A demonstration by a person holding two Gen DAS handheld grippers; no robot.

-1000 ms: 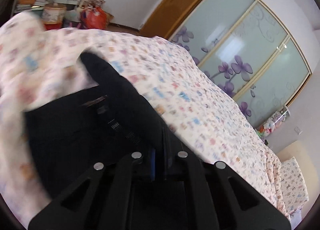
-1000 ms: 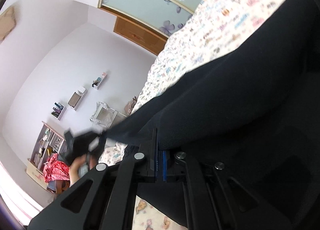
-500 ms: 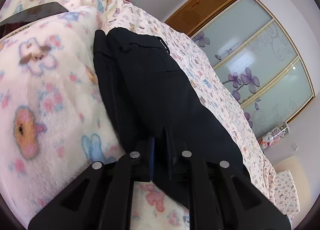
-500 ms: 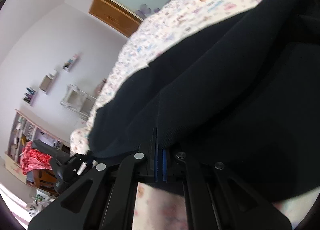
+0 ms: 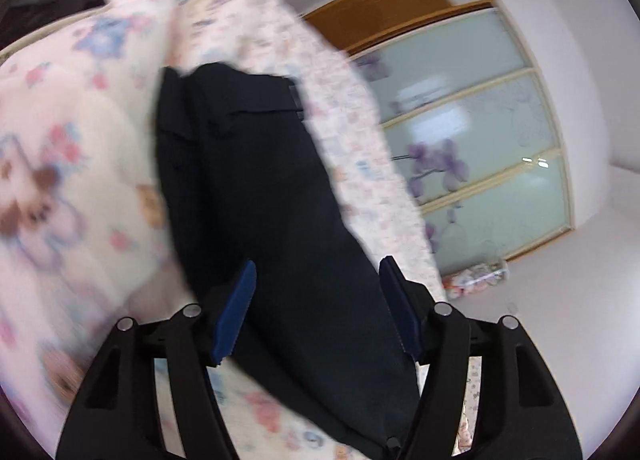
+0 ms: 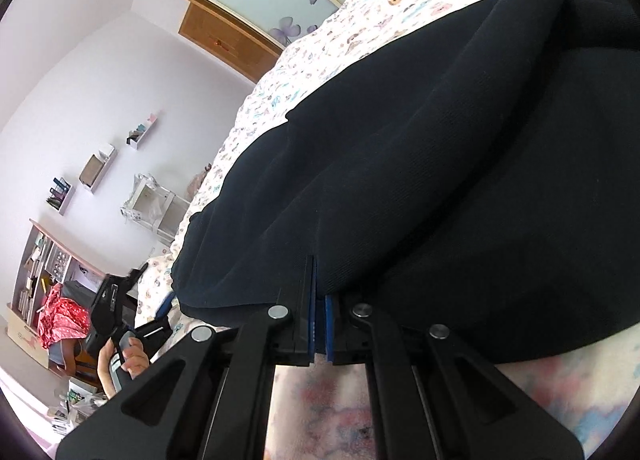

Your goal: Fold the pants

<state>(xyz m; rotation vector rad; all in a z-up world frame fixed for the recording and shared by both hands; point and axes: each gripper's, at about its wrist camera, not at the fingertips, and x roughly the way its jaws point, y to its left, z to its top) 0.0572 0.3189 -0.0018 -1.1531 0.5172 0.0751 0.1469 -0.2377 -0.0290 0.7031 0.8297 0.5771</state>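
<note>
Two grippers worked a pair of black pants (image 5: 256, 188) on a bed with a cartoon-print cover (image 5: 72, 164). From the left wrist view, the left gripper (image 5: 316, 306) stood with its jaws apart, having just been opening; the blue pads (image 5: 236, 310) flanked the cloth without pressing it, so the pants lay loose on the cover, stretched away lengthwise with the waistband at the far end. That spread probably served to let the folded edge drop flat. The picture was blurred, and a wardrobe (image 5: 480, 148) with flower-printed glass stood behind. From the right wrist view, the right gripper (image 6: 320, 326) was pinched tight on a fold of the pants (image 6: 440, 180), the dark cloth bunched just ahead of its pads, likely to anchor that end while the other side was let go. The person's left hand (image 6: 128, 356) showed low on the left, well apart.
</note>
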